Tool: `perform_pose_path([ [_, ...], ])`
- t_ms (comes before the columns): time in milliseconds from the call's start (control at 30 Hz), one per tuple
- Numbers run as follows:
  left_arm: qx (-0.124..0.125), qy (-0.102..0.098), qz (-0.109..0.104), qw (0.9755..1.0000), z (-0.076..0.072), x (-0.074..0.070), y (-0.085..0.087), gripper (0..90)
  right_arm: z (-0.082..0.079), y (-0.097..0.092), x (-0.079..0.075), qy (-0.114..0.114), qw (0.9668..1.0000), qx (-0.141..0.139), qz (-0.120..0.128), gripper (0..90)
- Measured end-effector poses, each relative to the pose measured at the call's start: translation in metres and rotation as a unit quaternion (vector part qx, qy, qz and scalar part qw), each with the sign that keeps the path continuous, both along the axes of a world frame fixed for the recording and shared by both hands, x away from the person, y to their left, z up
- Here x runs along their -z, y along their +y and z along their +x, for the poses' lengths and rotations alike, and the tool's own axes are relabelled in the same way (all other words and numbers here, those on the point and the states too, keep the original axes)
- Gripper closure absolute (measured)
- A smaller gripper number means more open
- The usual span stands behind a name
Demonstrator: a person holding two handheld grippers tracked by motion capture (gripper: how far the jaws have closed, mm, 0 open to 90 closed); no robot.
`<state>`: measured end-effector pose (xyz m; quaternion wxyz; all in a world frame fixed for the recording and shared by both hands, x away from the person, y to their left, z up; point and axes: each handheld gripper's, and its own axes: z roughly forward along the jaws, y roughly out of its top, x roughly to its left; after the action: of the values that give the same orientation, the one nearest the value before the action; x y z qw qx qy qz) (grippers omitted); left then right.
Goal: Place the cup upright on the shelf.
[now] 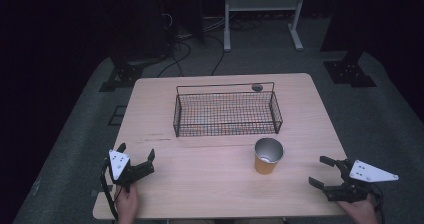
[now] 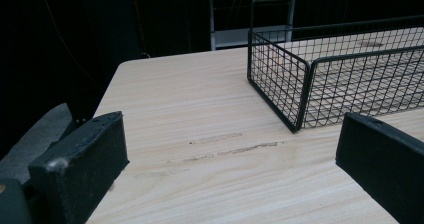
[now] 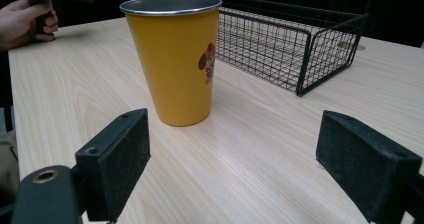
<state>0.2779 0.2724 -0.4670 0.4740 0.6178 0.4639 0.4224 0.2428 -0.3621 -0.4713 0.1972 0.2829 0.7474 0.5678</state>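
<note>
Standing upright, tapered yellow cup (image 1: pixel 268 156) with metal rim, near wire basket (image 1: pixel 226 113).

Quick count of what's on the table (image 1: pixel 200 184): one yellow cup (image 1: pixel 268 156) at about 5 o'clock from the middle, one black wire basket (image 1: pixel 227 110) up at 12 o'clock, and two handheld grippers, left gripper (image 1: pixel 136 154) at 8 o'clock, right gripper (image 1: pixel 321 171) at 4 o'clock.
</note>
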Motion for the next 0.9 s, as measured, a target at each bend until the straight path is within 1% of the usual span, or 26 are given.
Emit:
perform_pose_path([
  [133,0.000,0.000,0.001,1.0000,0.000,0.000,0.000,0.0,0.002,0.003,-0.001,0.003,1.0000,-0.004,0.003,13.4],
  [233,0.001,0.000,0.001,1.0000,0.000,0.000,0.000,0.0,0.002,0.006,-0.003,-0.001,1.0000,-0.009,0.000,13.3],
  [367,0.001,0.000,0.005,1.0000,-0.001,0.000,-0.001,0.0,0.003,0.010,-0.005,-0.004,0.9999,-0.015,0.006,13.3],
  [633,0.001,-0.001,0.007,1.0000,-0.001,0.000,-0.002,0.0,0.005,0.017,-0.007,-0.002,0.9997,-0.025,0.004,13.3],
  [900,0.002,-0.003,0.011,0.9999,-0.002,0.000,-0.003,0.0,0.009,0.028,-0.013,-0.002,0.9993,-0.036,-0.003,13.3],
])
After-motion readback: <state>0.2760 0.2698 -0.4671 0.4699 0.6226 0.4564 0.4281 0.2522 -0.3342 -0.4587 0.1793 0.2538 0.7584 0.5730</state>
